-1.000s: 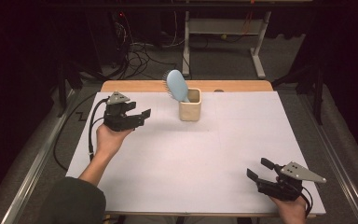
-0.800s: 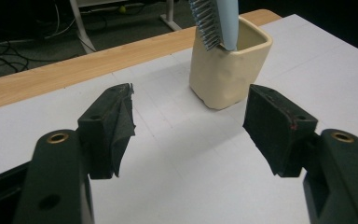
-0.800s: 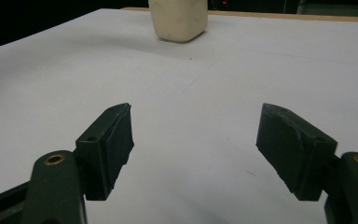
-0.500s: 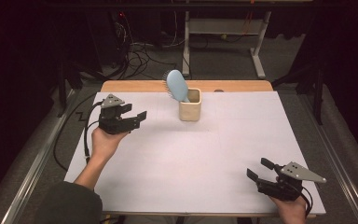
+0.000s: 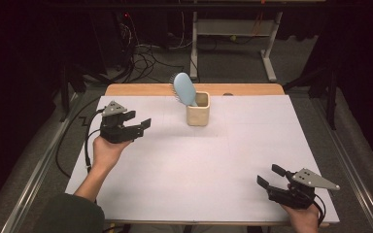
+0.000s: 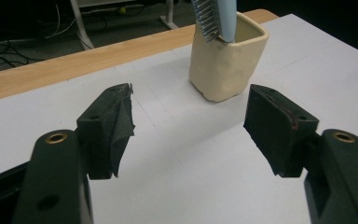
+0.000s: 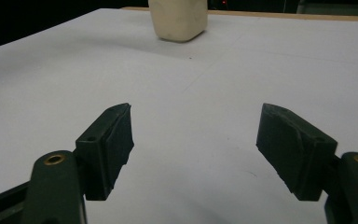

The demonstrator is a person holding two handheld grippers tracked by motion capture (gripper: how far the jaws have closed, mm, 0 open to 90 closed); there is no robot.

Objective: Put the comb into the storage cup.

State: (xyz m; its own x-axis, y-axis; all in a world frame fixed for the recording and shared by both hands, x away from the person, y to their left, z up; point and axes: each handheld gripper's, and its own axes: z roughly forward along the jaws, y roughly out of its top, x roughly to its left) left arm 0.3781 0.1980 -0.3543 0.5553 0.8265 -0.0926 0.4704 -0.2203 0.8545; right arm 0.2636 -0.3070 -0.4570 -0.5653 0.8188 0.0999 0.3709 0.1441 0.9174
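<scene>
Hairbrush (image 5: 184, 88) pale blue, bristled, seemingly handle-down in cream cup (image 5: 197, 109); both claws wide, empty.

A matt cream cup (image 5: 197, 109) holds a smooth blue plastic hairbrush (image 5: 184, 89) on white paper (image 5: 184, 165).

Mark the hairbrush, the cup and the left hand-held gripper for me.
hairbrush (image 5: 184, 88): high view, back of its blue head.
cup (image 6: 223, 70): left gripper view, its cream front wall.
left hand-held gripper (image 5: 139, 120): high view, between its open jaws.
</scene>
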